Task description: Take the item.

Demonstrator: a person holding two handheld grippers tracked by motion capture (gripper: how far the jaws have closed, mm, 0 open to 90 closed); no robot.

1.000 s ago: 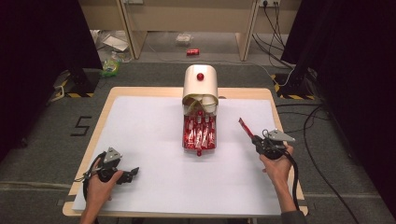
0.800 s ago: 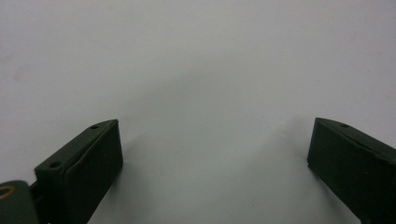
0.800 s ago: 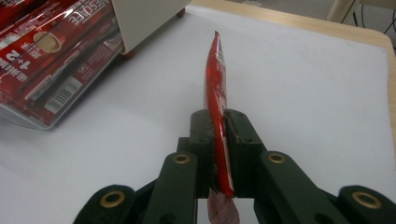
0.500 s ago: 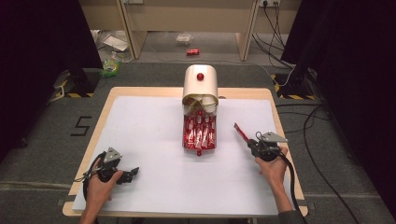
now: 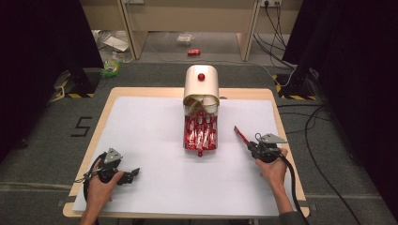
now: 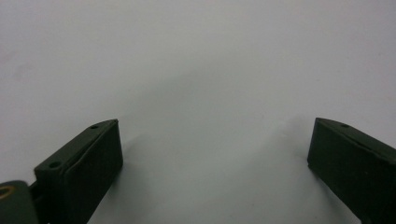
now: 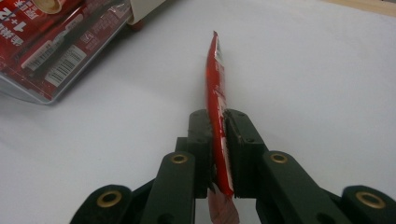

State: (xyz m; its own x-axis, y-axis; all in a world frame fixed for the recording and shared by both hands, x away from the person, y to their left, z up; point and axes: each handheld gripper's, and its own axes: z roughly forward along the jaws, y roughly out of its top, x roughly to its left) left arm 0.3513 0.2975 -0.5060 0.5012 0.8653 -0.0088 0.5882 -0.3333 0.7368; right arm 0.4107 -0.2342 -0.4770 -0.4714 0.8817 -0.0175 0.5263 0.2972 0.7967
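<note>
Holding a thin red sachet (image 7: 215, 88) between its two black jaws, the right tool (image 7: 218, 126) is clenched on the lower part of this packet, and the rest of the sachet stands out in front of the tool, edge-on and a little tilted, above the white sheet (image 5: 155, 140) that covers the counter (image 5: 279, 126). In the high view the right tool (image 5: 251, 146) is in the person's right hand (image 5: 273, 166), and the sachet (image 5: 240, 133) points from its jaws up and to the left, toward the clear tray of red sachets (image 5: 200, 134) but well apart from it. This tray lies ahead and to the left of the right tool, and in the right gripper view its corner (image 7: 51, 51) is seen at the upper left, with red printed packets and a barcode under the clear wall. Behind the tray, farther from the tool, stands a cream dispenser (image 5: 201, 89) with a round top and a red knob (image 5: 201, 77), and its open mouth touches the far end of the tray. The left tool (image 5: 133, 172) rests in the person's left hand (image 5: 101, 185) near the front left part of the sheet, far from the tray. Its jaws stand wide apart and released, with nothing but the bare white sheet (image 6: 205, 70) between them and in front of them.
</note>
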